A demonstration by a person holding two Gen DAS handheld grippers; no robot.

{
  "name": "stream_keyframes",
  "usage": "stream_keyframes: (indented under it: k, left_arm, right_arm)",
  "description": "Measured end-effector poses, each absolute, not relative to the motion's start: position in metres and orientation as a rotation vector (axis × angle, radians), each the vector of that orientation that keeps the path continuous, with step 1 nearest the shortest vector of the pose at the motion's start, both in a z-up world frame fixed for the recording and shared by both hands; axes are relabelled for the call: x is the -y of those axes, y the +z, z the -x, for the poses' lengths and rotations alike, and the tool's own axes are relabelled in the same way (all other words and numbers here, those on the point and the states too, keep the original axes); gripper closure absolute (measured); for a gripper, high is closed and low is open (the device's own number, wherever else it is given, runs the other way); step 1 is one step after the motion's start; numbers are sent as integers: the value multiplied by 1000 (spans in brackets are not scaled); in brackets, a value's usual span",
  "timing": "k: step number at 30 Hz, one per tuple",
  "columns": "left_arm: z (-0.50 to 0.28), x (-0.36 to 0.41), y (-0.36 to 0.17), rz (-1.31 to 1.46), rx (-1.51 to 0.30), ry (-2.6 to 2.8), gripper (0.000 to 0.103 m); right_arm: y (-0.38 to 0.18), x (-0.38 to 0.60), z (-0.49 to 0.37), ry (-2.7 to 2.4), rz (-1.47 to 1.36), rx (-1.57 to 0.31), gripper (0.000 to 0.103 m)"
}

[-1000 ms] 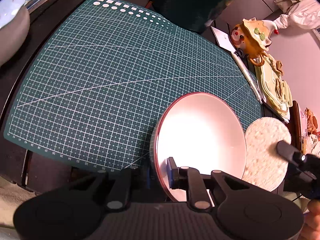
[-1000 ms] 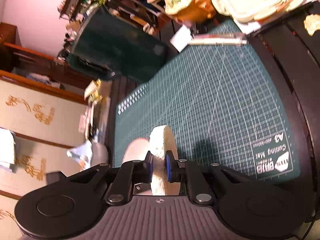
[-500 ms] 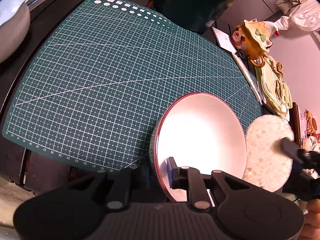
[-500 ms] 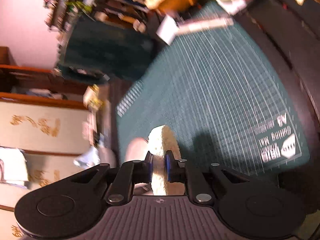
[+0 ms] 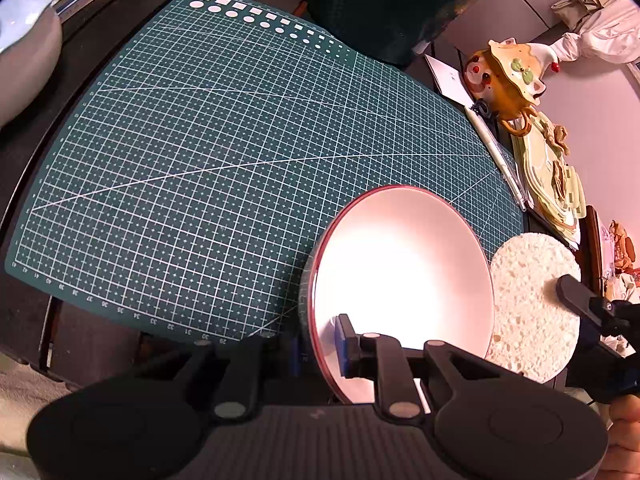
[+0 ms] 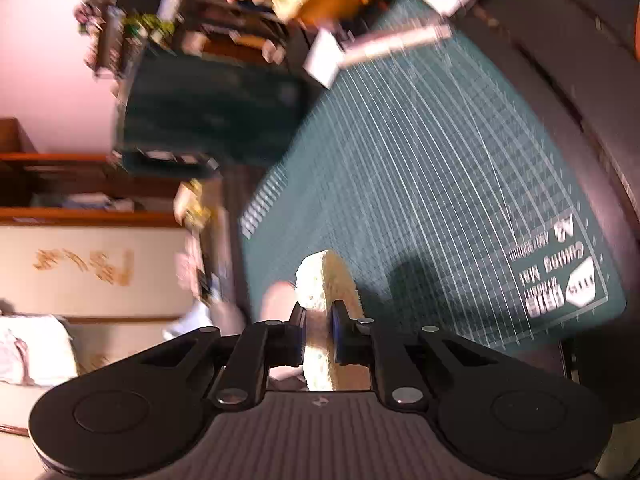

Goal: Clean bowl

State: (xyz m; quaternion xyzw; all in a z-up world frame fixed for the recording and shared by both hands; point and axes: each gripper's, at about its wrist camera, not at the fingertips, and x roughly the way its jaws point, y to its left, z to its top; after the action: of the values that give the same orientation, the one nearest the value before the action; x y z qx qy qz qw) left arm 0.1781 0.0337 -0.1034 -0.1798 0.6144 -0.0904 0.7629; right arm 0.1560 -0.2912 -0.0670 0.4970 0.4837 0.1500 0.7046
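A green cutting mat [image 5: 224, 152] covers a dark tabletop [image 5: 24, 168]. At the mat's near right corner, the left tool [image 5: 320, 344] is clamped on the near rim of a white bowl [image 5: 400, 272] with a thin red edge, tipping it up so its hollow faces the camera. The bowl looks stiff, glossy and probably slippery and breakable, so the rim is the sensible hold. Just right of it, the right tool [image 6: 319, 330] pinches a round pale sponge [image 5: 532, 304] by its edge; the sponge looks soft, light and porous, and sits beside the bowl's right rim.
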Motion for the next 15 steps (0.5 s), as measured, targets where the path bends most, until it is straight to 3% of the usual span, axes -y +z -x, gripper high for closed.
stream_keyframes:
  k: [6,12,15]
  left_arm:
    - [-178,-34,-104,392,-1335,-199,85]
    - [-178,-34,-104,391,-1336,-198,85]
    - [-178,-34,-104,389,-1335,-199,85]
  right_arm:
    - [-88,281,-158,310,-1089,-1179,91]
    - [-61,301,-154,342,-1147,-1047,91]
    - [-70,295,-154,333,-1134,-1081,91]
